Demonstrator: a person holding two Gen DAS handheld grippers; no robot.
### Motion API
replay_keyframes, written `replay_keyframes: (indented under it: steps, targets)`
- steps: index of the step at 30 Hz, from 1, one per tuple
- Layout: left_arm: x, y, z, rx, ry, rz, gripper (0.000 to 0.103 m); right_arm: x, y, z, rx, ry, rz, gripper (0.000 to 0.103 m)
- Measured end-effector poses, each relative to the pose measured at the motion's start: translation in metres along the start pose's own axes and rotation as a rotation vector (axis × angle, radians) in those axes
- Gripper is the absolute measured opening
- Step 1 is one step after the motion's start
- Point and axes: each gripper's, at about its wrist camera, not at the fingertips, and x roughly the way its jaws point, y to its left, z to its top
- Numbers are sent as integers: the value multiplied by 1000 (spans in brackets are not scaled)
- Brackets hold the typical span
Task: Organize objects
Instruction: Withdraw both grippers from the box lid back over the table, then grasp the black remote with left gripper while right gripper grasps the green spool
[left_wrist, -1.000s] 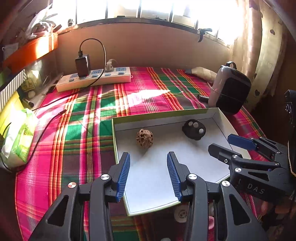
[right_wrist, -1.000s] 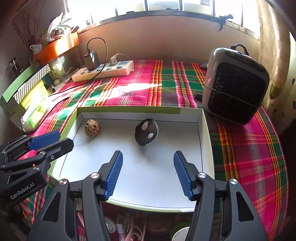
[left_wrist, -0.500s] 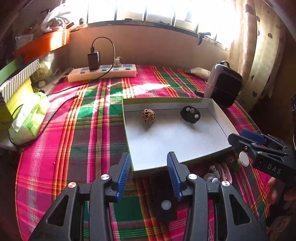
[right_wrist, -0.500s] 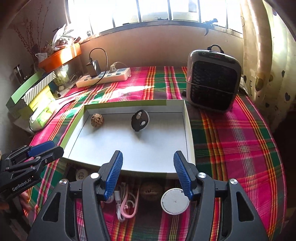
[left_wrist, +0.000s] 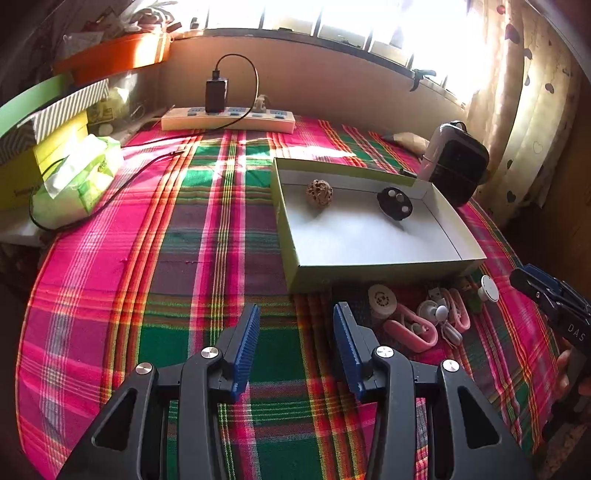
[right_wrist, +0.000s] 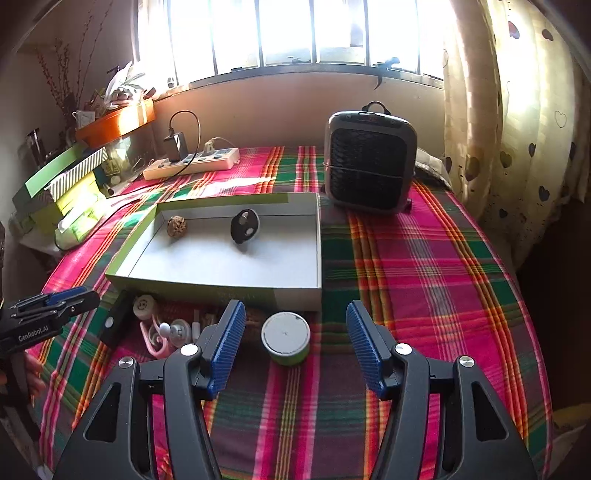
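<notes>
Far left: tissue pack (left_wrist: 77, 177) and power strip (left_wrist: 228, 120) on the plaid-covered worktop (left_wrist: 177, 258), well clear of the work. Left hand-held gripper (left_wrist: 295, 350): jaws apart, nothing between them, hovering over bare cloth just left of the loose clutter. Centre: shallow box (right_wrist: 221, 286) already holding a walnut (right_wrist: 176, 226) and a black key fob (right_wrist: 244, 226). Against its near wall, still unsorted: a white round piece (right_wrist: 144, 306), pink earphones with tangled cable (right_wrist: 162, 334), and a white-topped green puck (right_wrist: 285, 336). Right hand-held gripper (right_wrist: 295, 349): jaws apart, empty, roughly lined up on the puck (likeliest next pick). Risks: cable snagging and dragging neighbours along; a low approach bumping the light box, rolling the walnut; the two hand-held grippers crowding one small cluster. Far right: heater (right_wrist: 369, 158), out of the way.
</notes>
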Motion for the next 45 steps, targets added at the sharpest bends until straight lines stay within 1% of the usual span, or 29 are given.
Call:
replay_keyframes:
  steps: [3, 7, 11, 15, 19, 21, 22, 23, 27, 31, 33, 36, 45]
  targets:
    - [0, 2, -5, -11, 10, -5, 40, -3, -11, -8, 24, 2, -8, 58]
    - [-1, 0, -11, -21, 13, -32, 40, 4, -20, -18, 51, 36, -10, 58]
    - [0, -4, -16, -17, 30, -66, 40, 11, -21, -27, 69, 61, 15, 58]
    - [3, -5, -19, -24, 39, -90, 41, 12, -19, -30, 57, 64, 42, 58]
    - [4, -7, -19, -28, 38, -109, 41, 20, -15, -32, 45, 89, 62, 58]
    - [3, -8, -18, -29, 42, -112, 41, 24, -13, -32, 34, 103, 69, 63]
    - [3, -8, -18, -28, 41, -116, 41, 26, -13, -32, 31, 109, 70, 67]
    - [2, -10, -18, -23, 39, -121, 41, 27, -13, -32, 30, 111, 72, 68]
    - [10, -15, -17, -4, 62, -114, 41, 34, -13, -30, 27, 128, 70, 68]
    - [14, -23, -15, 25, 68, -111, 41, 40, -11, -28, 12, 144, 65, 68]
    - [17, -25, -13, 35, 72, -97, 41, 42, -9, -27, 2, 147, 59, 68]
    - [21, -25, -12, 28, 83, -95, 41, 46, -7, -24, -7, 151, 58, 68]
    - [27, -25, -5, 29, 79, -67, 41, 59, -6, -15, -24, 153, 42, 68]
